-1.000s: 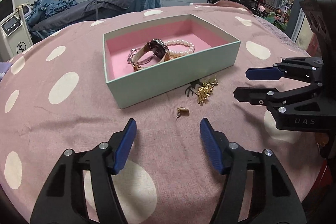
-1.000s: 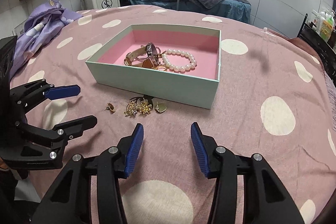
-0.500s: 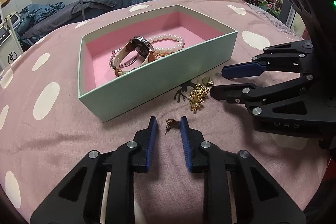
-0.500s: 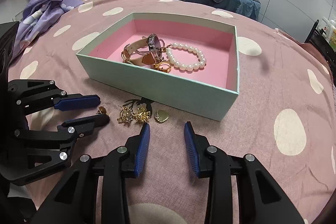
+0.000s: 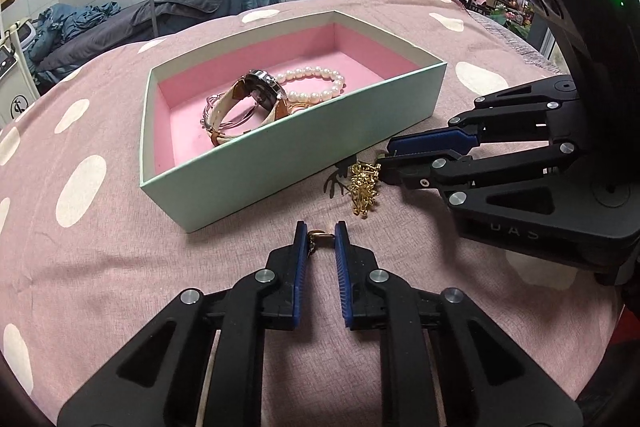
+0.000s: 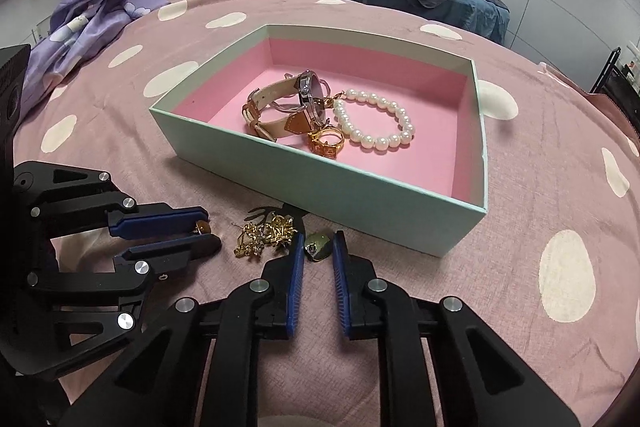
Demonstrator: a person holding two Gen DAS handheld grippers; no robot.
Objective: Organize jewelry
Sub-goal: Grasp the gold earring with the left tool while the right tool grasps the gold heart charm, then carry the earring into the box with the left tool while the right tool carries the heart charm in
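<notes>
step: both pinching pickups beside box
left gripper: jaws clamped on small earring
right gripper: jaws pinching heart pendant
next: lift, drop both in box

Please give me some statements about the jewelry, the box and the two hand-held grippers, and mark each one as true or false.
1. The pearl bracelet lies inside the box. True.
2. The watch lies on the tablecloth outside the box. False: it is in the box, beside the pearl bracelet.
3. The left hand-held gripper has a small gold earring between its fingertips. True.
4. The right hand-held gripper is wide open above the box. False: it is nearly closed around a gold heart-shaped piece on the tablecloth, in front of the box.
5. A cluster of gold jewelry lies on the tablecloth between the two grippers. True.
</notes>
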